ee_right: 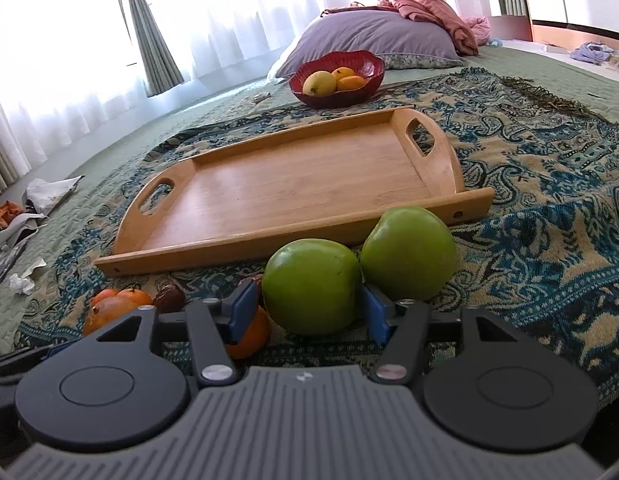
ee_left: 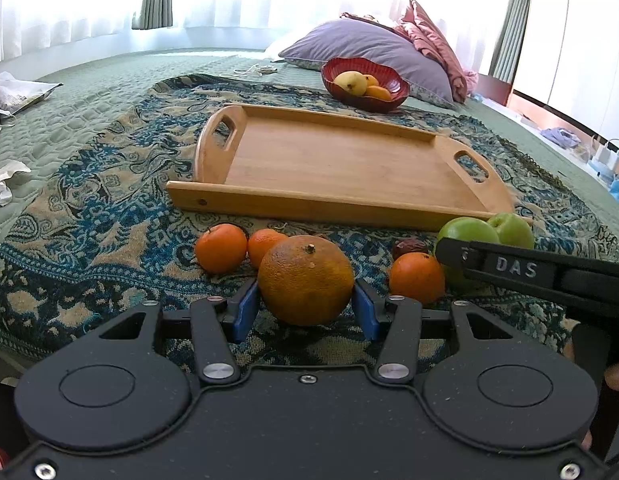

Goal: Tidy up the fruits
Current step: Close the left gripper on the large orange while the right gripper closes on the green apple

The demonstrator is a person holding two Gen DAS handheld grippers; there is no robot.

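**Now: two grabs, lots of round fruit ready to roll**

Left gripper: blue pads snug on both sides of the big orange, so holding it. Still low on the patterned blanket, not lifted. Right gripper: set around the near green apple. Right pad touching; left pad very close, cannot tell if it presses. So maybe a grip, maybe not yet.

Wooden tray just behind the fruit, bare. Red bowl farther back, with yellow and orange fruit inside.

Could go wrong:
- Apple slipping out on the way up, because smooth, round and maybe loosely held.
- Second green apple getting bumped and rolling away, because touching the first one.
- Small oranges close by getting knocked.
- Tray's front wall catching a low-carried fruit.
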